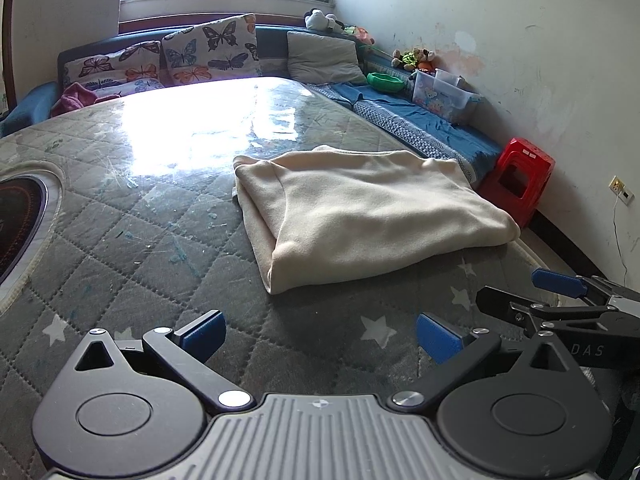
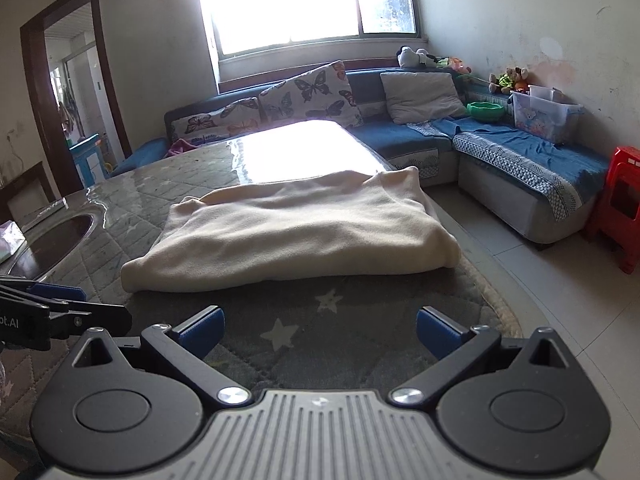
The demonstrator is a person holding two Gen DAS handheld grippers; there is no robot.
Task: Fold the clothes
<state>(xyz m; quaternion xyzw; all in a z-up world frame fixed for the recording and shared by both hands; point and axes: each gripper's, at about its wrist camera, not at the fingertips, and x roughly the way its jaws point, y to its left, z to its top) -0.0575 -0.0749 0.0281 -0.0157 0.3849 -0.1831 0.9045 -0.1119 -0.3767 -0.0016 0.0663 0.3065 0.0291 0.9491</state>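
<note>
A large table under a grey quilted cover printed with pale stars [image 1: 120, 240] fills the lower part of both views, its far end glaring under the window. Beyond the table runs a blue corner sofa [image 2: 500, 140] carrying butterfly-print cushions [image 1: 208, 48], a clear plastic storage box [image 2: 544, 116] and a green bowl [image 2: 486, 111]; a red plastic stool [image 1: 520, 176] stands on the floor past the table's right edge.

On the table, toward its right edge and the near end, lies the cream fleece garment [image 1: 360, 208], folded into a thick, roughly rectangular bundle with rounded, doubled edges and a loose layer showing along its left side. Nothing touches it.

The left gripper [image 1: 320, 336] is held over the starred cover just short of the garment's near edge, its blue-padded fingers [image 1: 204, 334] spread wide with nothing between them. The right gripper [image 2: 318, 332] is held the same way in front of the bundle, jaws wide apart and empty; each tool shows at the edge of the other's view.

Judging from this, the folding looks well advanced, and the hands appear to be between folds or finished. If another fold is wanted, the next move would call for both grippers to reach forward and pinch the near corners through all layers, so the stack lifts together rather than peeling apart.
</note>
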